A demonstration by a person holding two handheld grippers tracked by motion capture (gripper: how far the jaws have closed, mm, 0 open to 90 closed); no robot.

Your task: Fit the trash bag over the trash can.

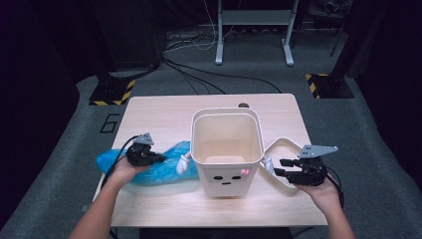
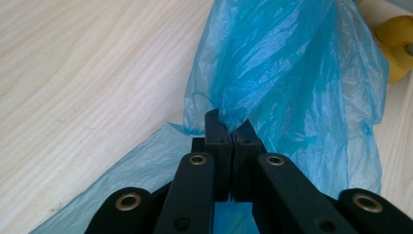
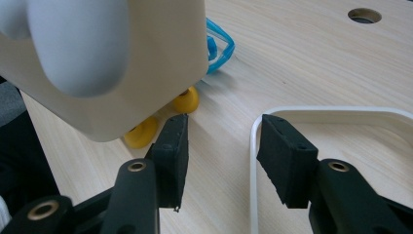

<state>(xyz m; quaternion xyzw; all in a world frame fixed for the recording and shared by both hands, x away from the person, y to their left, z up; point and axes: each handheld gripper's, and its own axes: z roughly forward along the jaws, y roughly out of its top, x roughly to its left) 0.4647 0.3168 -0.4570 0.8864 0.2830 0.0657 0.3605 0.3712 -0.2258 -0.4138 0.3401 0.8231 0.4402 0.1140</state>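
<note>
Left gripper point(image 2: 233, 130) jaws clamped on the blue bag point(image 2: 292, 83), lying left of the bin point(image 1: 227, 149). Right gripper point(image 3: 224, 146) jaws apart, empty. Thin film may tear or slip; grip depth unclear.

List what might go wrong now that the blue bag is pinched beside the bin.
1. The left gripper holds only a thin fold of the blue bag; the film may tear or slip out.
2. The bag lies against the cream bin, so pulling may snag or nudge it.
3. The right gripper is open, leaving the bin unsteadied.
</note>
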